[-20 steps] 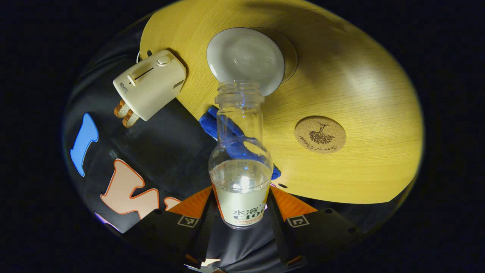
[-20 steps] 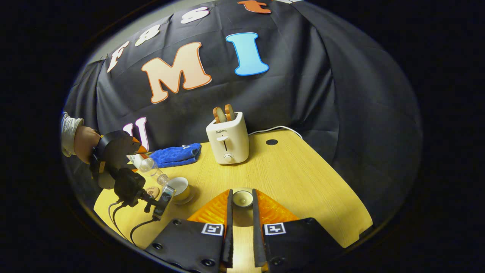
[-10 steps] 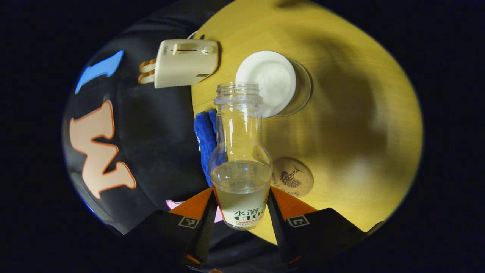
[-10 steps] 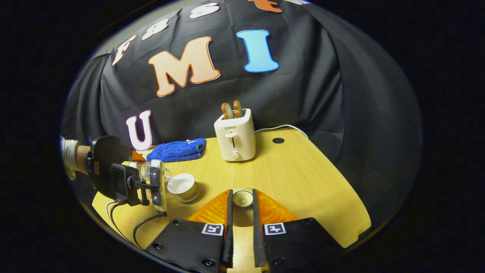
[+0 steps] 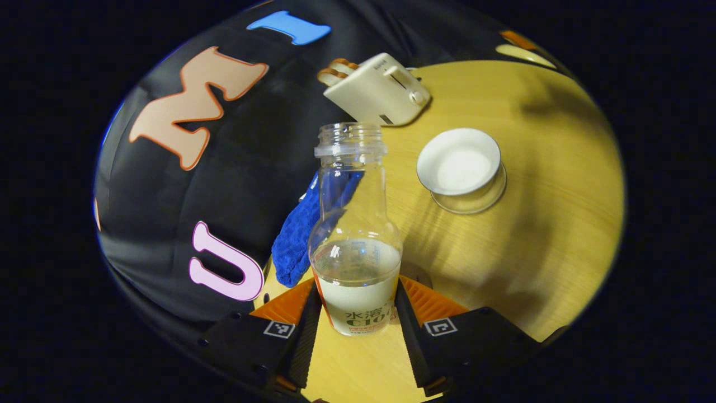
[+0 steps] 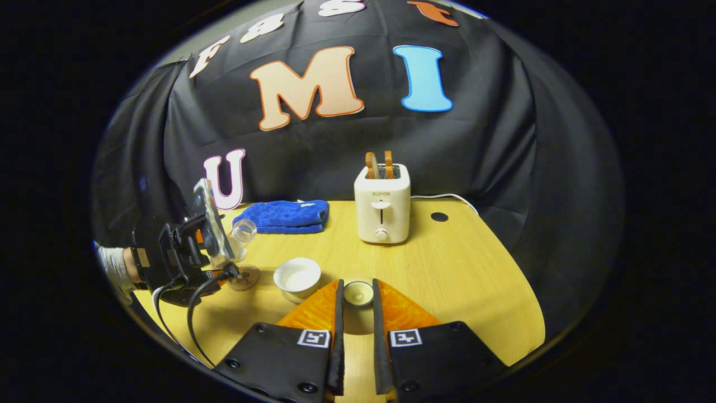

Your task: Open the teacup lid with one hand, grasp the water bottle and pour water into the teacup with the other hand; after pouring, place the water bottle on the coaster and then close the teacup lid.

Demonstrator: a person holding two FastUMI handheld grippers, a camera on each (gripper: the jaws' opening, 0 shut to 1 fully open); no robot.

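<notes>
My left gripper (image 5: 355, 294) is shut on a clear water bottle (image 5: 355, 246), uncapped and partly full, with its neck pointing away from me. In the right gripper view the bottle (image 6: 240, 234) leans slightly just above the cork coaster (image 6: 246, 277), carried by the left gripper (image 6: 184, 252). The white teacup (image 5: 460, 167) stands open on a glass saucer, right of the bottle neck. A sliver of the coaster (image 5: 418, 275) peeks out behind the bottle's base. My right gripper (image 6: 357, 294) is shut on the small white teacup lid (image 6: 358, 291), held just right of the teacup (image 6: 297, 275).
A cream toaster (image 6: 382, 210) with two bread slices stands at the back of the wooden table (image 6: 458, 280). A folded blue cloth (image 6: 282, 215) lies at the back left. A sleeve and hand (image 6: 114, 266) hold the left gripper. Cables hang beneath it.
The bottle has swung back from tipping over the teacup to nearly upright and moved away from the cup, over the coaster. The right gripper still holds the lid in place.
</notes>
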